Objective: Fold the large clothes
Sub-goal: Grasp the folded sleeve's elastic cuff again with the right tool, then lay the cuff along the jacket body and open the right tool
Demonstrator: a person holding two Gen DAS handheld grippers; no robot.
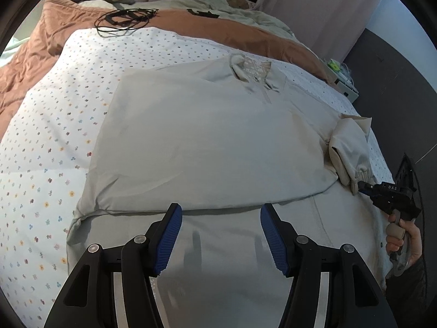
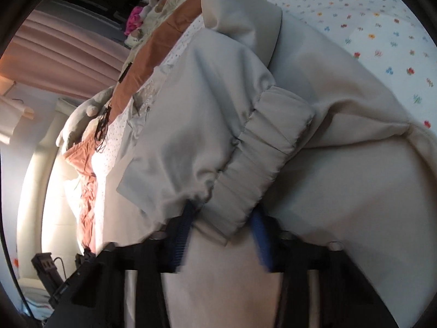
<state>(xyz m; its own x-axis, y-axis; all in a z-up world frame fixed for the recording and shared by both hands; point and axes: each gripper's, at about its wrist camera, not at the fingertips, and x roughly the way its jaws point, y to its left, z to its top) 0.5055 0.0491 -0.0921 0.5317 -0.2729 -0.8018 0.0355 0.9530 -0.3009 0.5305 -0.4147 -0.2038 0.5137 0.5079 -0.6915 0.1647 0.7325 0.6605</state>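
Now right gripper (image 2: 222, 218) jaws astride jacket (image 1: 207, 147) cuff (image 2: 262, 164); left gripper (image 1: 220, 210) jaws apart.

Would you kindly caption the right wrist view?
Right gripper closes around the jacket's elastic cuff.

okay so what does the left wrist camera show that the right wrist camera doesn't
Only the left wrist view shows the whole jacket spread on the bed, its collar, the open left gripper, and the hand holding the right gripper's handle. Only the right wrist view shows the elastic cuff close up, with the right gripper around it. Both show the floral sheet, brown blanket and black cable.
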